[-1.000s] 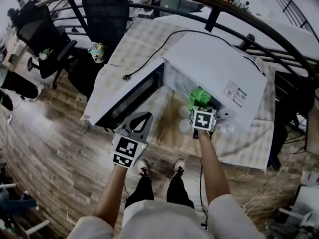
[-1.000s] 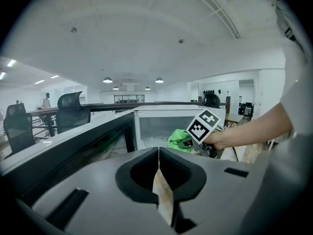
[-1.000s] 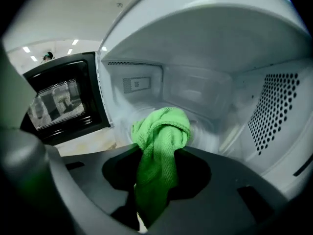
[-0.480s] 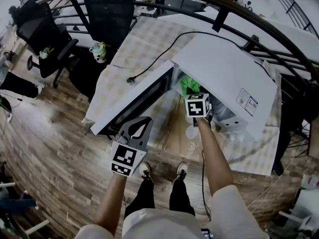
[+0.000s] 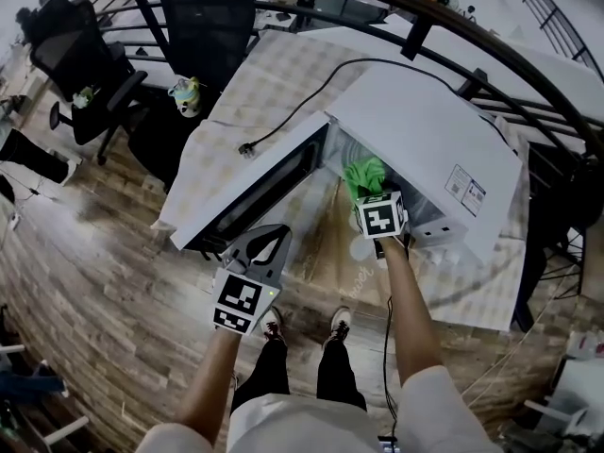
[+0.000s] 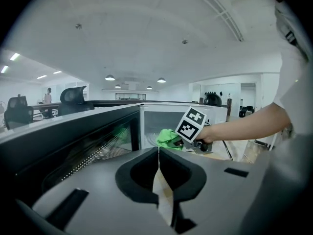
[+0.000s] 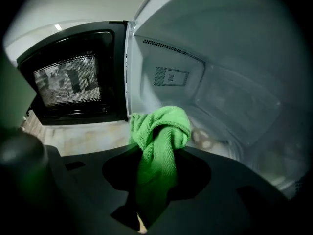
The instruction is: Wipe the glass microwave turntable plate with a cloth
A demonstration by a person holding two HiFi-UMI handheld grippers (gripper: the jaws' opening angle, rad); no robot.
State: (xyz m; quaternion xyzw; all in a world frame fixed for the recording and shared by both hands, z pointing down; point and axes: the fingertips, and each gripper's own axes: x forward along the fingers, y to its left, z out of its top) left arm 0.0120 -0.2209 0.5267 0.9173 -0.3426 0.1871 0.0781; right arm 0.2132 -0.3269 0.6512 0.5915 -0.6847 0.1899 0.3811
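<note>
The green cloth [image 7: 159,131] was bunched and clamped between the fingers of my right gripper [image 7: 155,155], a fold of it puffing out ahead of the tips. I held it in the mouth of the open microwave [image 5: 425,130], above the cavity floor. The glass turntable plate [image 7: 215,143] lay on that floor beyond the cloth. It was too blurred for me to trace its rim, and only a pale hub showed in the middle. I could not tell whether the cloth touched it.

The microwave door [image 7: 73,82] stood swung wide to my left, its dark mesh window facing me. In the head view the white microwave sat on a table [image 5: 274,83] under a pale checked cover, with its black power cord [image 5: 302,102] trailing loose across the top.

My left gripper [image 6: 158,153] had its fingers pressed together with nothing between them. It hung well apart from the cloth, low in front of the door's outer edge, over the wooden floor [image 5: 94,281]. A black office chair [image 5: 198,26] stood beyond the table.
</note>
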